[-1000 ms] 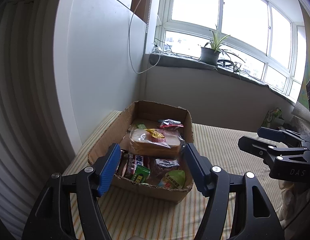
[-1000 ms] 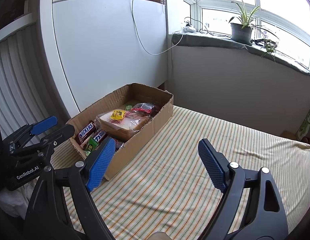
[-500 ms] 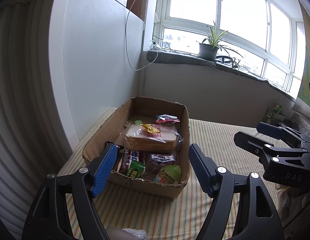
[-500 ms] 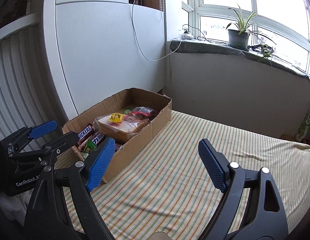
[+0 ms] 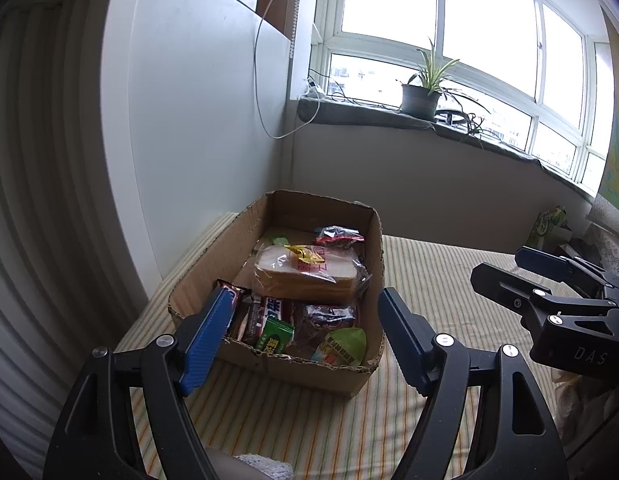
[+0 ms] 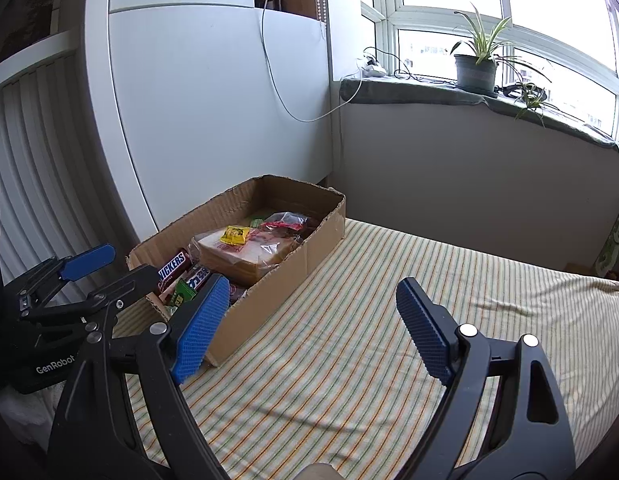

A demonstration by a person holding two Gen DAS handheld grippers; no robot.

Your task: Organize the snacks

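A brown cardboard box [image 5: 269,364] stands on the striped cloth, full of snacks: a bagged loaf of bread [image 5: 305,276], a Snickers bar [image 6: 171,266], a green packet [image 5: 275,336], a red-and-clear bag [image 5: 339,235]. My left gripper [image 5: 305,338] is open and empty, held just before the box's near end. My right gripper [image 6: 309,332] is open and empty over the cloth, to the right of the box [image 6: 277,276]. Each gripper shows in the other's view, the right [image 5: 549,280] and the left [image 6: 81,276].
The striped cloth [image 6: 389,340] runs right of the box. A white wall panel [image 5: 189,120] stands close behind the box on the left. A potted plant [image 5: 419,98] sits on the window ledge. A green carton [image 5: 547,222] stands at the far right.
Both grippers have drawn back and risen slightly, so the box sits a little farther away. Both stay open and empty. The snacks have not moved.
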